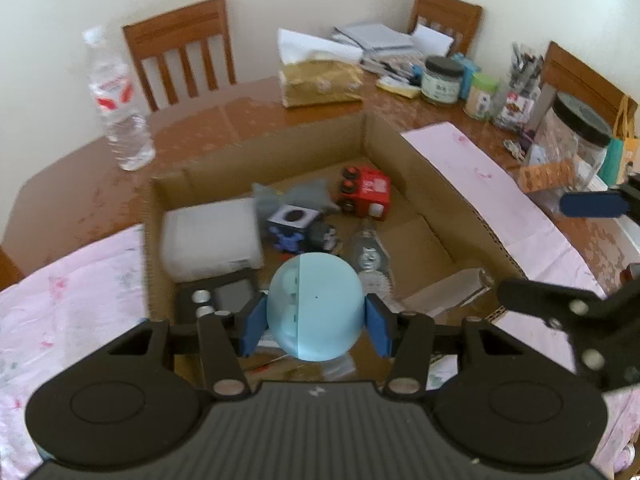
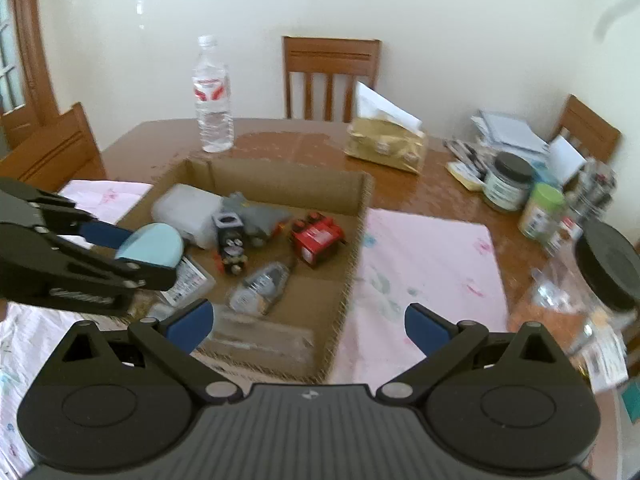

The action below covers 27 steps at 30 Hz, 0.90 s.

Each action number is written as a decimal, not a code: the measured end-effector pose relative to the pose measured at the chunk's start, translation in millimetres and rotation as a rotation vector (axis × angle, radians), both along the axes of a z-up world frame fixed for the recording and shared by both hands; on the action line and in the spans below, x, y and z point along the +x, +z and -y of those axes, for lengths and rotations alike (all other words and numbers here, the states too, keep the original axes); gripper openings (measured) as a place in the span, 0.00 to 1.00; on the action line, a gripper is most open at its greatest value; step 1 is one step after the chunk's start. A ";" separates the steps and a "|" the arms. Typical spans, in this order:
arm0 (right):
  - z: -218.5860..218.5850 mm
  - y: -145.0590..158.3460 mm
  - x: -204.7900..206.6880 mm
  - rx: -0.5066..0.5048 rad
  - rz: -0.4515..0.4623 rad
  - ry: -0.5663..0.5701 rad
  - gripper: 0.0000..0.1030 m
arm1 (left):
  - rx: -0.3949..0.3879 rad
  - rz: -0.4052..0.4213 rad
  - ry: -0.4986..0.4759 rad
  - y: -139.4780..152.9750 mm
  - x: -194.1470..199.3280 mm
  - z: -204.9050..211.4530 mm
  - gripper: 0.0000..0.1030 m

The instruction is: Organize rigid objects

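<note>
Left gripper [image 1: 316,320] pinches light-blue ball [image 1: 315,306] w/ both pads, held over near end of cardboard box [image 1: 424,156], prob. for dropping in w/ red toy truck [image 1: 366,196] & other toys at frame centre. Right-wrist view adds: right gripper [image 2: 310,326] spread wide, empty, over box's near edge; ball lower left.

Far ahead, a water bottle [image 2: 214,98] stands upright on the wooden table [image 2: 304,142], a chair [image 2: 331,76] behind it. Ahead to the right, a gold tissue pack [image 2: 386,144], jars [image 2: 507,182] and stacked papers [image 2: 510,128]; pink cloth [image 2: 424,268] just right.
</note>
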State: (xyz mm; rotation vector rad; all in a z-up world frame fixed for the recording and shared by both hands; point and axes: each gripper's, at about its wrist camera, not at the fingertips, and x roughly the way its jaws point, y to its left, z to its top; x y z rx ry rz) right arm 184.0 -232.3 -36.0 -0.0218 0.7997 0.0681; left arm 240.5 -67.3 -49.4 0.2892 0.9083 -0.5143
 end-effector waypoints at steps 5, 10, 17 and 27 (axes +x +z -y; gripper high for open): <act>4.5 3.6 -11.8 -0.005 0.001 -0.032 1.00 | -0.008 -0.017 -0.023 -12.8 2.0 11.4 0.52; 3.8 12.0 -15.4 0.021 -0.033 -0.050 1.00 | -0.031 0.080 0.025 5.9 -9.3 5.0 0.99; -6.9 23.0 -10.1 0.004 -0.143 -0.130 1.00 | -0.016 0.152 0.139 41.4 -38.1 -20.1 0.99; -38.0 38.7 -21.7 -0.004 -0.216 -0.161 1.00 | 0.056 0.086 0.332 66.3 -79.2 -53.5 0.99</act>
